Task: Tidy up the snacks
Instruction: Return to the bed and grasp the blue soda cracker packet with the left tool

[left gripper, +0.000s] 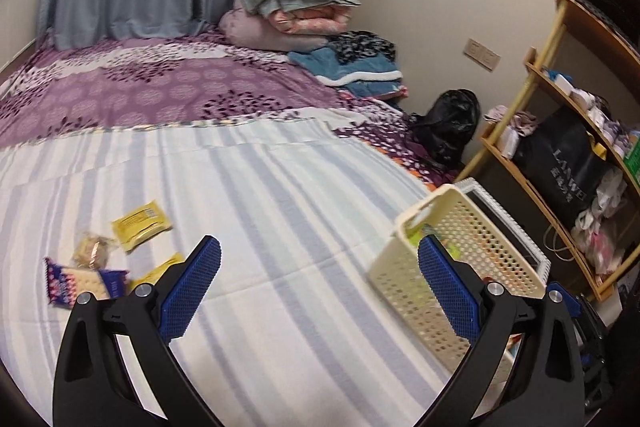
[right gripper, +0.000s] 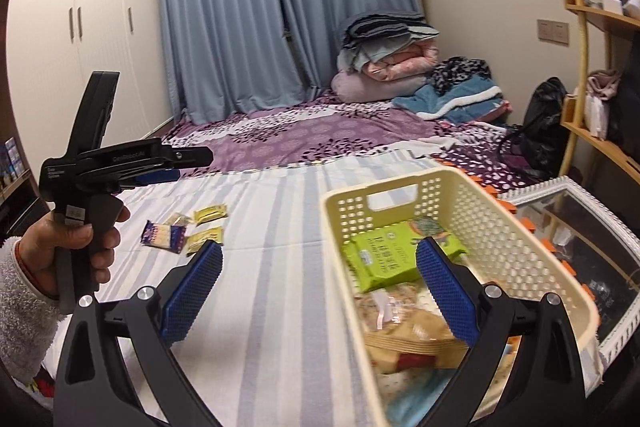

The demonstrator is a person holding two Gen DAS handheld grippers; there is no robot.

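Since both claws stand wide with nothing between their pads, we judge the next pick is the risky part. Our left claw hangs above the striped bed, and our right claw hangs at the near left rim of the basket, one finger over its contents.

The loose snacks lie in a tight cluster on the bed, well apart from the basket: a yellow packet, a clear-wrapped biscuit, a blue packet and a second yellow one partly behind the left finger. They sit so close, some touching, that a wide claw could catch two at once or shove one away. The wrappers look slick and flat, and the bedding is soft, so a claw pressing down may sink and pinch cloth instead. The basket stands near the bed's edge beside a mirror; a knock from the right claw could tip it that way.

The blue packet's long axis runs roughly left to right across the left wrist view, tilted slightly. The basket's long axis runs away from us toward the far wall, its handle slot at the far end. A green pack lies inside on other bags.
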